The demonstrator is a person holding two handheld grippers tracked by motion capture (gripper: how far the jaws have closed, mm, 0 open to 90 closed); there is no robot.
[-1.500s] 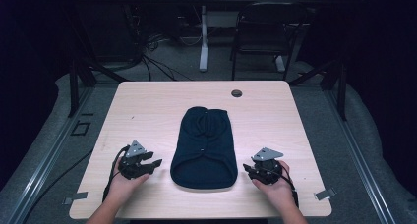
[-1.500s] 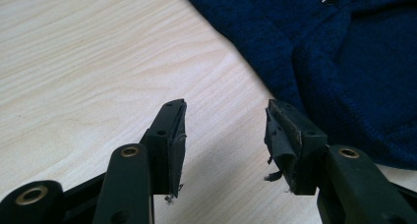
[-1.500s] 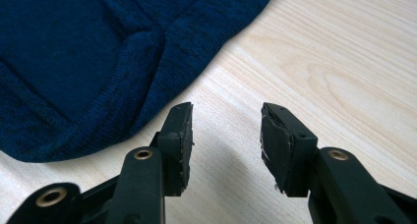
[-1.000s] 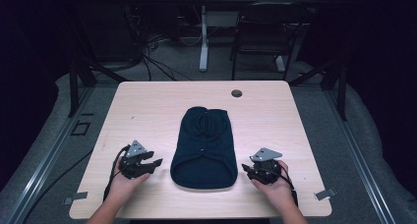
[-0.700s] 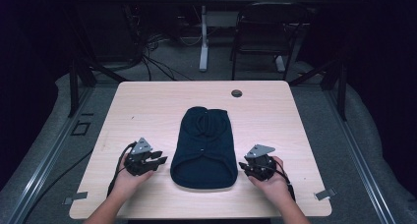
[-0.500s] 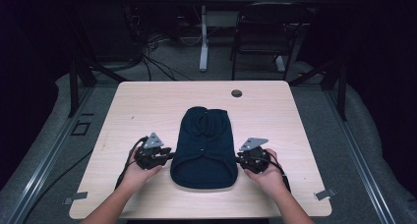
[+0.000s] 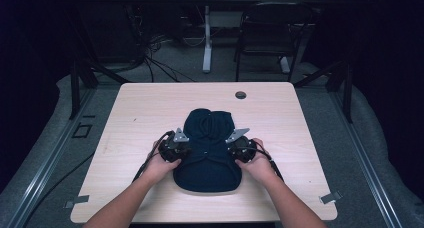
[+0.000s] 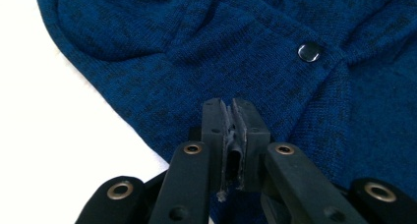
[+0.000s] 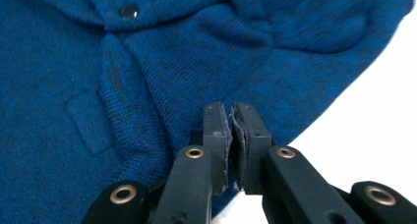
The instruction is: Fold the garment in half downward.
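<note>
On the pale wood-grain table, a dark blue knitted garment lies flat near the person's edge, an oblong with a rounded near end and a folded upper part toward the far side. From above it reads as almost black and smooth.

The left gripper, held in the left hand, sits at the garment's left edge, about halfway along. Its jaws have just been closing. In the left gripper view the garment shows as a fine, heathered blue knit with darker flecks, a curved folded sleeve or flap at the upper left, and a round glossy snap button on a raised placket. The left gripper here has its grey, worn pads nearly together over the knit edge; whether cloth is pinched between them cannot be told.

The right gripper, in the right hand, mirrors it at the garment's right edge, its jaws likewise just closing. The right gripper view shows the same flecked knit, a second snap button, a small stitched rectangular patch and a rounded fold at the upper right. The right gripper has its pads narrowed to a thin slit above the hem; a grip on the cloth cannot be made out.

Farther off on the table, a small dark round grommet sits near the far edge.
</note>
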